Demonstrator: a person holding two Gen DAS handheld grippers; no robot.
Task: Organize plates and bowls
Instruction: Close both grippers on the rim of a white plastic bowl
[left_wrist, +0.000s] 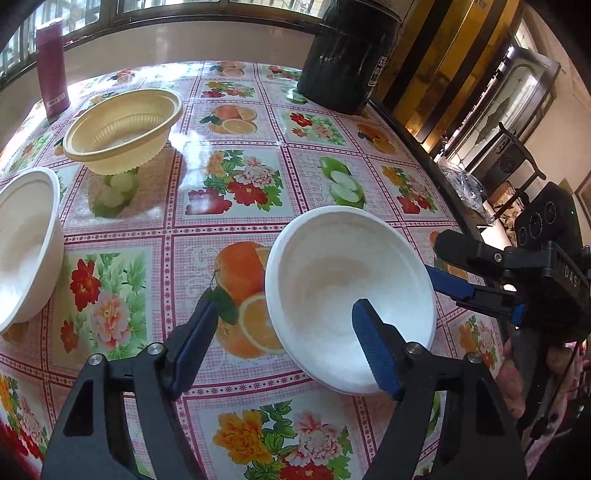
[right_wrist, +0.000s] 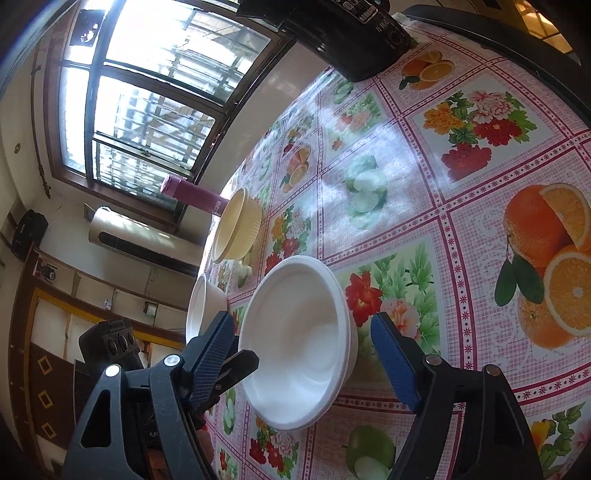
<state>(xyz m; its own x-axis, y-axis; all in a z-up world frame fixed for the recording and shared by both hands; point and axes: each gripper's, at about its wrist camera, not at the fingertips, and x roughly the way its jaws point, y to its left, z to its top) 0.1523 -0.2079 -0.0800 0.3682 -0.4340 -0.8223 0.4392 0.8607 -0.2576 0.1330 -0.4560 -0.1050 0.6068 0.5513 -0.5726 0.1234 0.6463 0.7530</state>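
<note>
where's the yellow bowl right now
In the left wrist view the yellow bowl sits far left on the table, beside the maroon bottle, beyond a white bowl.

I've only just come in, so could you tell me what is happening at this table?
A person is sorting bowls with two tools. Both the left hand-held gripper and the right hand-held gripper straddle the rim of the near white foam bowl on the floral tablecloth, without clamping it. A second white bowl and a ribbed yellow plastic bowl wait beyond.
</note>
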